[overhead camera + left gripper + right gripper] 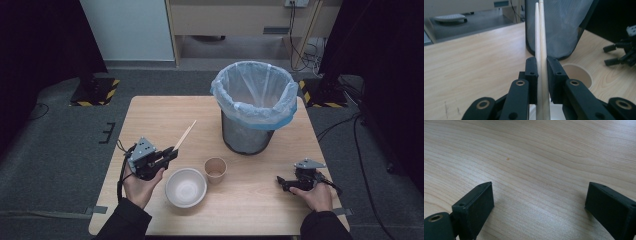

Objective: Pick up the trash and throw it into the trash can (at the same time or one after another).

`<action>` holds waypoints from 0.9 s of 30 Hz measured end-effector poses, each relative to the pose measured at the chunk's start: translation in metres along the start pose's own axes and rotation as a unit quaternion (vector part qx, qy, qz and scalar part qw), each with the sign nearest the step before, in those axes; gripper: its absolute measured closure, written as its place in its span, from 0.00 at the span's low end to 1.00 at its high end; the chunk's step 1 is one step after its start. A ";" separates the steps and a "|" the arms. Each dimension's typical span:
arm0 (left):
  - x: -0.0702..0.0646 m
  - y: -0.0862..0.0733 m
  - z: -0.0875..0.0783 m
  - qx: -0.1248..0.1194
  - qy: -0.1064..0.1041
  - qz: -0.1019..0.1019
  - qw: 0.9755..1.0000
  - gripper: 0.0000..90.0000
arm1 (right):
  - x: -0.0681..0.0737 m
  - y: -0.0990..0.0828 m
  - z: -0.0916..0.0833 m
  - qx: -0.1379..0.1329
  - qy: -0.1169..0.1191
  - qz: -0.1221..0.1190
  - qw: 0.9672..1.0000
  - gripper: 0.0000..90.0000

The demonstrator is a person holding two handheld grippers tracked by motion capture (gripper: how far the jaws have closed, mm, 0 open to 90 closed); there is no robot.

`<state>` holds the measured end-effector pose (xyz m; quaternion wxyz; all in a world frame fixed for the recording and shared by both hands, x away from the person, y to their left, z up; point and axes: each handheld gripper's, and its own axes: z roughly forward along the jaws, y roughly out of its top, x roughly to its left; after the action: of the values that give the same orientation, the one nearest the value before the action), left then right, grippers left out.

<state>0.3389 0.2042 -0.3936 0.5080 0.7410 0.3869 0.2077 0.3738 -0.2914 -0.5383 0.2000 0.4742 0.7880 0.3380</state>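
Left gripper view has the left gripper (542, 82) clamped on a pair of wooden chopsticks (541, 45), sticks running straight out toward the lined trash bin (254, 107) at 1 o'clock. My guess is they're headed for the bin, so keep the squeeze firm and lift the tips clear of the rim before letting go. That hand sits at 8 o'clock on the worktop (150, 115), palm up. Right gripper (539, 205) rests at 4 o'clock, jaws apart, holding nothing.

Dim, dark-edged high view; soft overhead sheen; blurred near jaws; faint shadows
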 end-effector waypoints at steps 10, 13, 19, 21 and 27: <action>0.002 0.035 -0.007 -0.034 0.010 0.018 0.999 0.88 | 0.000 0.000 0.000 0.000 0.000 0.000 1.000 0.09; 0.002 0.047 -0.008 -0.043 0.015 0.028 0.999 0.88 | 0.000 0.000 0.000 0.000 0.000 0.000 1.000 0.09; 0.003 0.068 -0.006 -0.060 0.019 0.031 0.998 0.88 | 0.000 0.000 0.000 0.000 0.000 0.000 1.000 0.09; 0.003 0.074 -0.005 -0.066 0.019 0.030 0.997 0.88 | 0.000 0.000 0.000 0.000 0.000 0.000 1.000 0.09; 0.001 0.093 0.002 -0.073 0.021 0.041 0.996 0.88 | 0.000 0.000 0.000 0.001 0.000 0.000 1.000 0.09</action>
<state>0.3745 0.1863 -0.3097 0.5438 0.7122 0.3510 0.2718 0.3737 -0.2915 -0.5382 0.1991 0.4745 0.7883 0.3375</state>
